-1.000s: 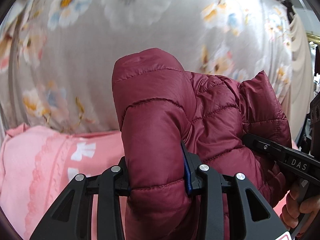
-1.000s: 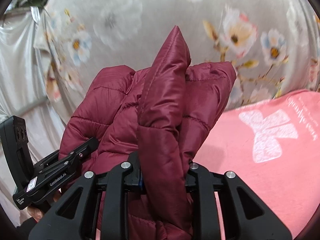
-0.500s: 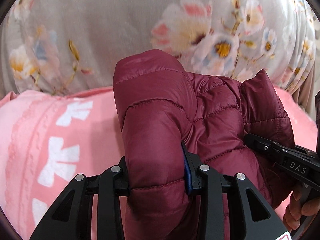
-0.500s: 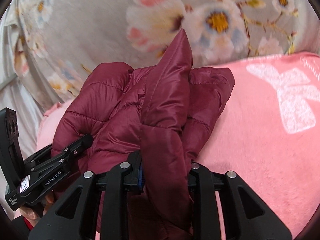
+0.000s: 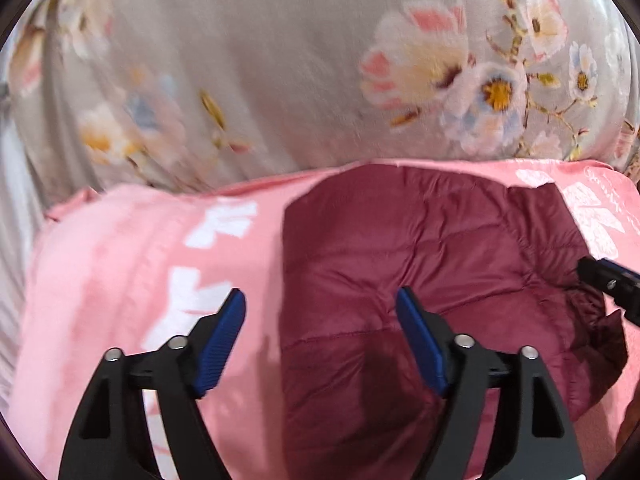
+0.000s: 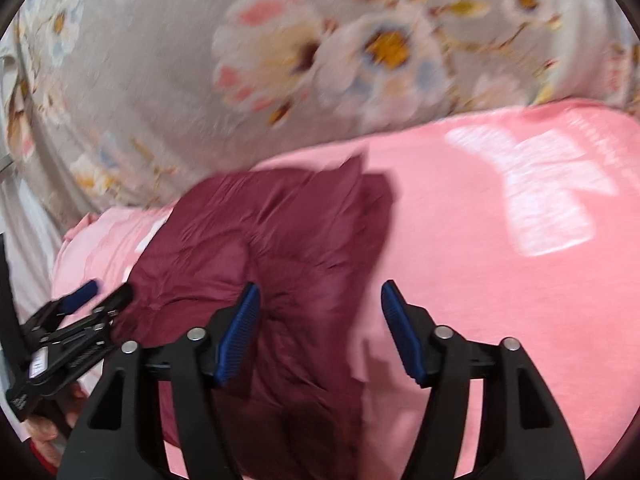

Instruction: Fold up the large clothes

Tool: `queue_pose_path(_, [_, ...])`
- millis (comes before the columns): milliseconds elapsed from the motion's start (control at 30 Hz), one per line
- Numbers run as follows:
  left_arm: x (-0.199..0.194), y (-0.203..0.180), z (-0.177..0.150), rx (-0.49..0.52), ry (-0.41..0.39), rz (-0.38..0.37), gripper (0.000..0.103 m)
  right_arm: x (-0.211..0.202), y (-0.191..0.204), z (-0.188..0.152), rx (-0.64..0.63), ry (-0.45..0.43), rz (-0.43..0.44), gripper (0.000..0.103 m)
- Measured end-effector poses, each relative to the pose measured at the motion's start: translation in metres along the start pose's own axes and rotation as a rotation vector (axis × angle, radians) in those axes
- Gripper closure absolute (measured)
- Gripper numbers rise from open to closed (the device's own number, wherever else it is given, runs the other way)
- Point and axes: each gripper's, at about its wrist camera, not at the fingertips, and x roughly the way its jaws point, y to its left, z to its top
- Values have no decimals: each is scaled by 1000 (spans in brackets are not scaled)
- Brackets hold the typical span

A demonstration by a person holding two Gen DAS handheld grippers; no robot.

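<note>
My left tool and right tool have just been opening; both stand wide with nothing gripped. The maroon puffer jacket lies loose on the pink blanket. It looks light, soft and slippery, so I would pinch a stitched edge or corner, not the puffy middle.

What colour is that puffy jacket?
Dark maroon red; the jacket shows best in the left wrist view.
</note>
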Motion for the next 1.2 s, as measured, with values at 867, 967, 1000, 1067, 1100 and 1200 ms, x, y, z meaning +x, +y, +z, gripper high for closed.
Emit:
queue_pose_path(867, [70, -41, 9, -45, 152, 97, 50, 93, 51, 2, -172, 59, -135, 77])
queue_pose_path(967, [75, -44, 4, -41, 130, 107, 50, 98, 48, -1, -160, 65, -132, 77])
queue_pose_path(1000, [78, -44, 2, -46, 125, 106, 50, 98, 46, 0, -149, 71, -124, 77])
queue_pose_path(1067, [81, -44, -1, -49, 118, 104, 50, 100, 42, 2, -130, 86, -109, 77])
queue_pose_path(1100, [82, -44, -2, -47, 114, 104, 50, 101, 42, 2, -125, 91, -105, 77])
queue_pose_path(1200, [84, -46, -4, -42, 116, 108, 50, 103, 40, 4, -116, 112, -93, 77])
